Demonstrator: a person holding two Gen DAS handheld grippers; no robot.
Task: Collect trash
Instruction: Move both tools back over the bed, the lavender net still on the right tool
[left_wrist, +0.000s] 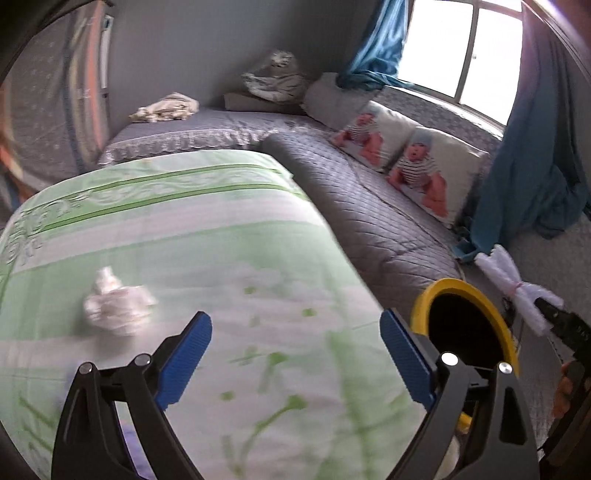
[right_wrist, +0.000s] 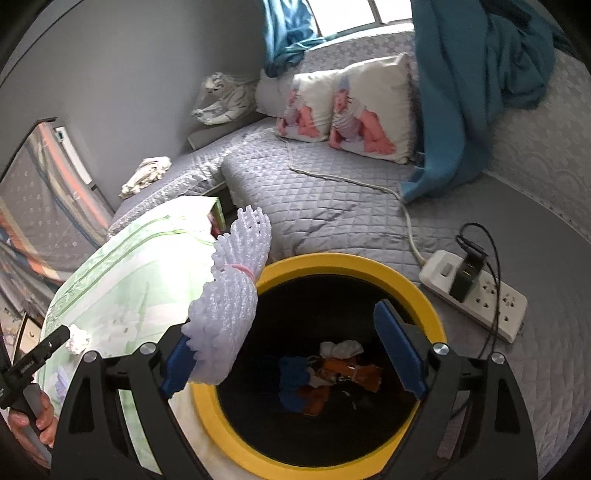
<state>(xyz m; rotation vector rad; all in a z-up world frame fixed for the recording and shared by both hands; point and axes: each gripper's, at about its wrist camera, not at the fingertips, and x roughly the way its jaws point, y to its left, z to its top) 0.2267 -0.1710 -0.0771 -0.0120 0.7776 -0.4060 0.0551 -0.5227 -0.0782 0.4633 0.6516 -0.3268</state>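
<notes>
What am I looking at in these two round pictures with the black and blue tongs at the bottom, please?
There is no robot here. A person holds a handheld gripper in each hand, and a fisheye camera on each one looks along its two blue fingers. The left wrist view shows the left gripper, open and empty, above a green quilt with a crumpled tissue on it. The right wrist view shows the right gripper, open over a yellow-rimmed bin that already holds some trash. A white foam net bundle leans against one finger, unclamped, above the bin's rim. A power strip lies on the grey bedspread nearby.
</notes>
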